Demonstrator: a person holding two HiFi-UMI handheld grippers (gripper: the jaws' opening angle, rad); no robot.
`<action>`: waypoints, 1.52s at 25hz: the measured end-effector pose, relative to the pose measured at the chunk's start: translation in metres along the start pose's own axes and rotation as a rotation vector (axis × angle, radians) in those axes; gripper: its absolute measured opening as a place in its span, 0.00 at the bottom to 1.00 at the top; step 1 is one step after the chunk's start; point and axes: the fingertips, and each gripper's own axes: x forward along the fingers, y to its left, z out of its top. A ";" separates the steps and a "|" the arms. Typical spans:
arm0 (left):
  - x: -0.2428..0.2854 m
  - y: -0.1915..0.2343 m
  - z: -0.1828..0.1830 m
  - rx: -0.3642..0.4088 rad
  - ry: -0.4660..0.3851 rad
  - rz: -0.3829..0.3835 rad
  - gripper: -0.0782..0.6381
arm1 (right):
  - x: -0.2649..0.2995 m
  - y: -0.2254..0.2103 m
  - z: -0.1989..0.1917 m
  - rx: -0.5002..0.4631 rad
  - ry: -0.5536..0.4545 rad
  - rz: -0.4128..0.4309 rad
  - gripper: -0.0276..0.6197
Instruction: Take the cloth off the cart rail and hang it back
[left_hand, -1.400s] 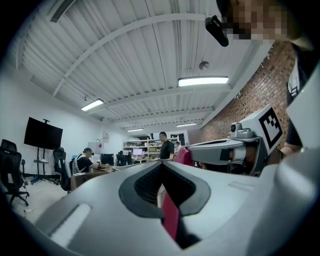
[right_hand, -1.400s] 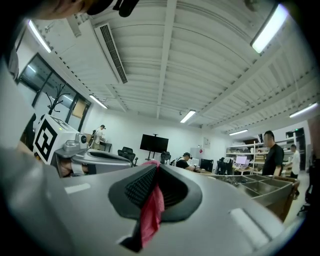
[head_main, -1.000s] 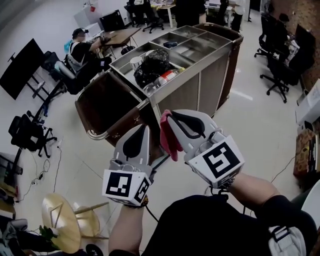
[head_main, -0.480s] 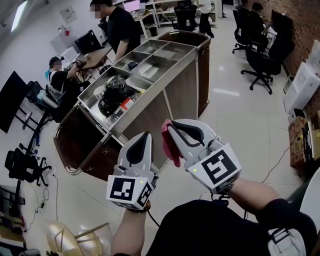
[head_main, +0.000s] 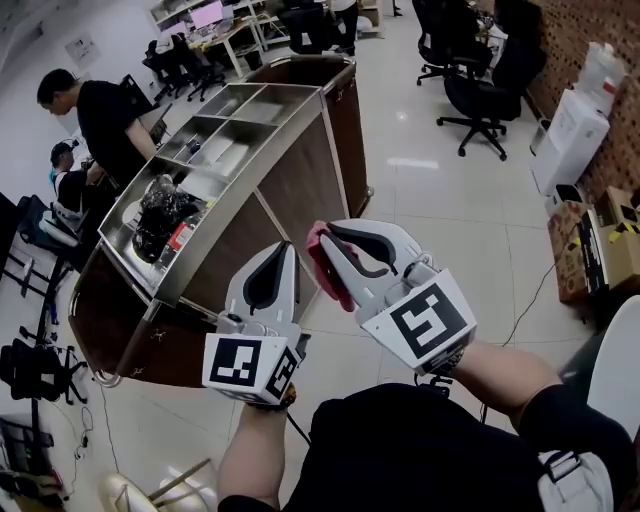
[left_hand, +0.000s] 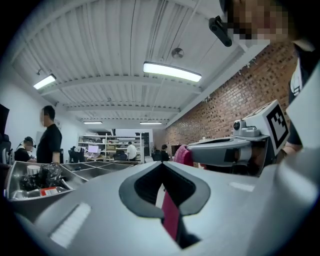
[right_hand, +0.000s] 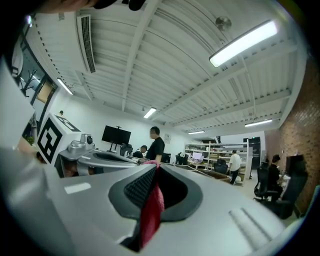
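A pale, glossy tiled floor (head_main: 430, 200) runs through an open office. On it stands the cart (head_main: 300, 170), with brown wood sides and a steel worktop split into compartments. One near compartment holds a crumpled black bag (head_main: 160, 210) and some small items too small to name. A person in a black shirt (head_main: 105, 120) stands at the cart's far side. Black office chairs (head_main: 480, 95) and a brick wall (head_main: 575, 25) are to the right, with cardboard boxes (head_main: 590, 240) along the wall. The gripper views show a ribbed white ceiling with strip lights (left_hand: 172, 71), shelving (left_hand: 105, 145) at the far end and a dark monitor (right_hand: 116, 134).

Both tools are held up in front of the person, just beside each other and well off the cart. The right tool (head_main: 325, 235) is pressed together on the red-pink cloth (head_main: 328, 270), which bunches out at its tip and fills the slit between its jaws (right_hand: 150, 210). The left tool (head_main: 283, 252) is also pressed together, and a thin magenta strip of the cloth (left_hand: 170, 217) shows in its slit.

From the head view the left tool's body covers that strip. The cart's near end is hidden behind both tools, and only a curve of chrome rail (head_main: 105, 378) shows at its low corner. How far the cloth hangs down cannot be seen.
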 end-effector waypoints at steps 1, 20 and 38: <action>0.006 0.000 -0.004 -0.004 -0.001 -0.013 0.11 | 0.002 -0.006 -0.004 0.000 0.005 -0.013 0.07; 0.162 0.036 -0.059 -0.079 -0.001 -0.211 0.11 | 0.063 -0.149 -0.040 0.001 0.077 -0.226 0.07; 0.300 0.163 -0.063 -0.102 0.000 -0.273 0.11 | 0.214 -0.267 -0.022 -0.005 0.112 -0.307 0.07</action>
